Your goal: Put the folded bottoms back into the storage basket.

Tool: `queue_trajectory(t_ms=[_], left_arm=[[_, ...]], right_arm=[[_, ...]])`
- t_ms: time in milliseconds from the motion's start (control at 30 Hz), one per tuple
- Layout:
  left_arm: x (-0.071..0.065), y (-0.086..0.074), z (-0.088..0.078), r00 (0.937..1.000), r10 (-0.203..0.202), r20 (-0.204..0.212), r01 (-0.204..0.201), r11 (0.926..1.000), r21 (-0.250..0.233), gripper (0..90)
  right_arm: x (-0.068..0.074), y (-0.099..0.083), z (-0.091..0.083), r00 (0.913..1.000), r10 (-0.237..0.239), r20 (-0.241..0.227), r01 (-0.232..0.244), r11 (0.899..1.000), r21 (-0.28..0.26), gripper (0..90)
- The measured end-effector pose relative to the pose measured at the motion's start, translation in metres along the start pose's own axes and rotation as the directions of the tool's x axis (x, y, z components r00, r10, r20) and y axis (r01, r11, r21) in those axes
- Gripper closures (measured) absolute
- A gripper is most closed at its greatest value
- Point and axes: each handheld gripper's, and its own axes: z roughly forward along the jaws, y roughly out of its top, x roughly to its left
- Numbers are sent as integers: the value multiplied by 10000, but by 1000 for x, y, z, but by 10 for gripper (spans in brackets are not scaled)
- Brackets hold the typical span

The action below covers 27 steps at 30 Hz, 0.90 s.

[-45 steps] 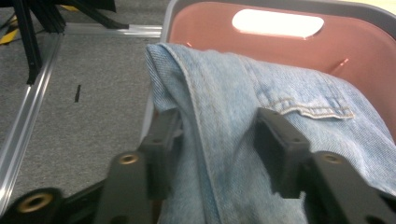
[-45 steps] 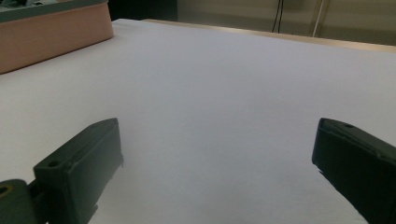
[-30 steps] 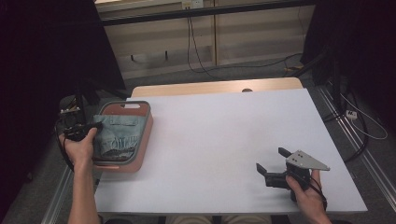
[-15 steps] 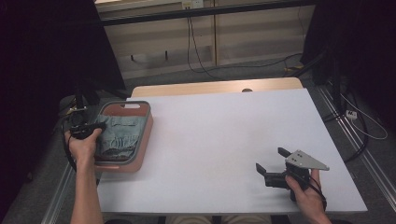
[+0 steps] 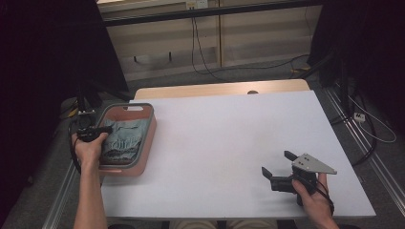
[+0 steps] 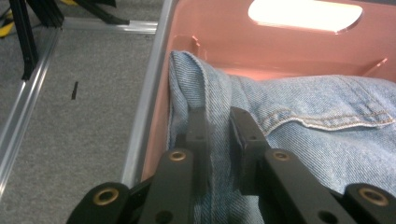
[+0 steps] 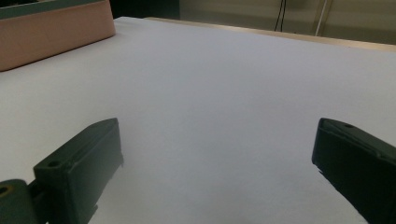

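Denim garment [image 6: 289, 121] runs off frame, its fold hidden between left hand-held gripper [image 6: 217, 126] jaws.

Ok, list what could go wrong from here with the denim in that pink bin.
1. The left gripper is shut on just a folded edge of the denim garment, so the fabric may slip free when lifted.
2. The pink bin sits at the table's left edge; a snagged pull could tip it off.
3. The right gripper rests far away, jaws open, so nothing steadies the bin.
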Motion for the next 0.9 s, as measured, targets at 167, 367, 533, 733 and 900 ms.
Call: queue_trajectory(t_ms=[167,367,533,733,900], left_arm=[[-2,0,1,9997,257,-8,-257,9996,138,797],[-1,0,6,9981,574,207,-588,9956,733,793],[-1,0,7,9980,590,245,-607,9952,765,791],[-1,0,11,9973,570,462,-611,9938,932,771],[-1,0,13,9970,481,612,-535,9945,896,767]], right_arm=[[0,0,0,10000,-13,-13,13,10000,-6,17],[0,0,0,10000,-18,-15,18,10000,-7,17],[0,0,1,10000,-4,-16,4,10000,3,17],[0,0,1,10000,-44,-50,44,10000,4,17],[0,0,1,10000,-40,-48,41,10000,21,17]])
